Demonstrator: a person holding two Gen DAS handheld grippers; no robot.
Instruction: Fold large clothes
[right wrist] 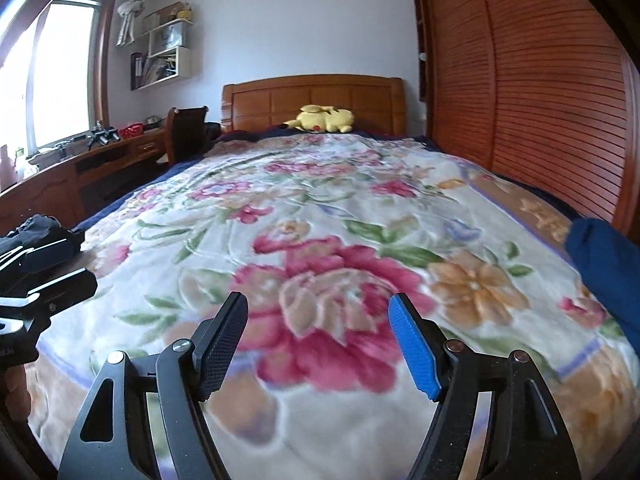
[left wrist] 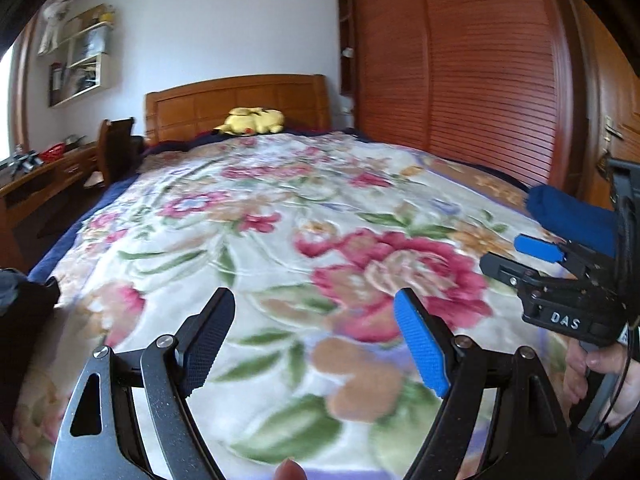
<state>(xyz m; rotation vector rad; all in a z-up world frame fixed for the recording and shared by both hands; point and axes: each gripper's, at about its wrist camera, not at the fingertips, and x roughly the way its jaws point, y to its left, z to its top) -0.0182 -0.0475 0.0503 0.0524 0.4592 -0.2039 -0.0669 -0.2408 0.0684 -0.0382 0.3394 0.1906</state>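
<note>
Two grippers hover above a bed (right wrist: 120, 208) covered by a floral blanket (left wrist: 280, 220), nothing gripped

Blanket: spread flat, long axis toward the headboard (right wrist: 312, 96), leaving a wide clear field in the middle; likely the folding surface

Blue garment (right wrist: 604, 268): bunched or rolled at the bed's right edge, near the wardrobe (right wrist: 540, 100) side. Only part is in frame, so its long axis and which way it points can't be called. Looks set aside off the working area

Dark garment (right wrist: 40, 232): crumpled heap at the bed's left edge, beyond the left tool. No readable axis either

Could be clothes waiting to be folded or ones already dealt with and parked; the scene fits both

Left gripper (left wrist: 316, 336): fingers spread wide, empty, aimed down the bed toward the headboard

Right gripper (right wrist: 318, 340): same, wide apart and empty, roughly parallel with the left. The left camera shows a hand (left wrist: 600, 380) on its trigger

Yellow plush toy (right wrist: 320, 118) sits by the headboard, well clear
</note>
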